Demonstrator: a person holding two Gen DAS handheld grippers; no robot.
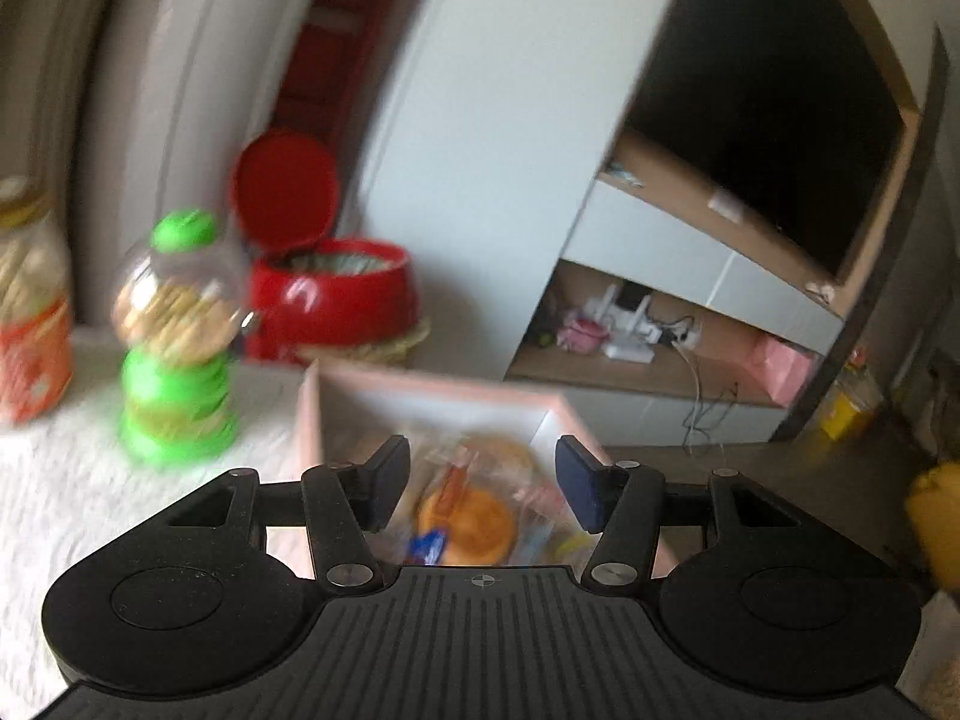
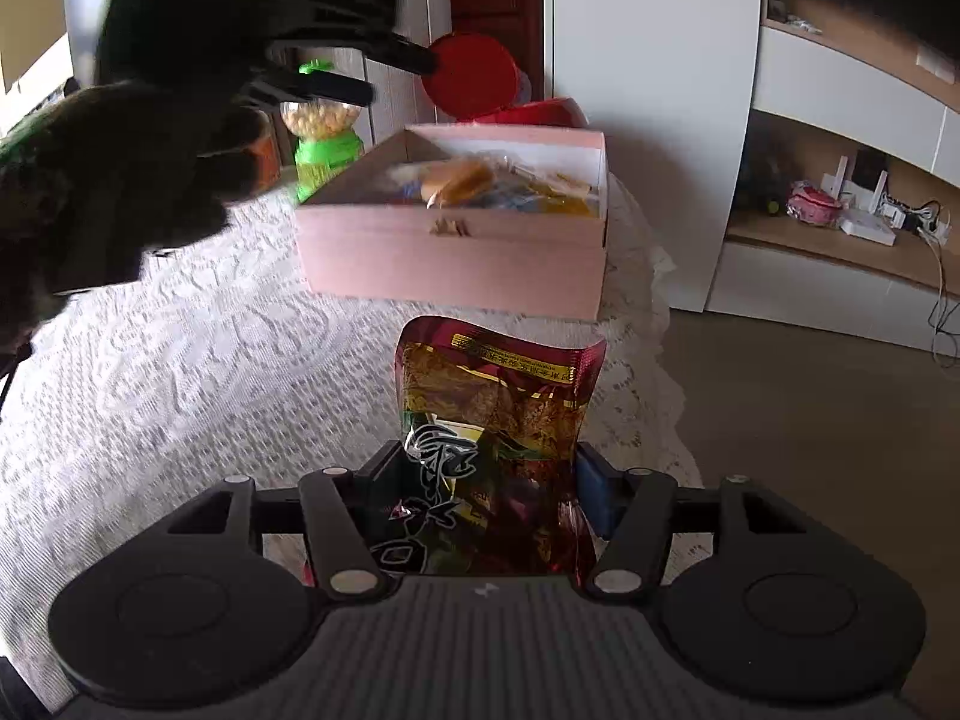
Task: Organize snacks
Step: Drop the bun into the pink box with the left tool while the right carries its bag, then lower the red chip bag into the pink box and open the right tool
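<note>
Snack bag held by the right gripper, pink box waiting on the table.

On the left, the left gripper (image 1: 483, 483) hangs above the pink box (image 2: 450, 252) with its jaws wide apart and nothing between them; wrapped snacks (image 1: 474, 516) lie inside the box, and a green candy dispenser (image 1: 177, 336) stands just beside it. On the right, the right gripper (image 2: 489, 483) has its jaws closed on a red snack bag (image 2: 498, 414), upright over the white lace tablecloth (image 2: 210, 372), near the box front.
</note>
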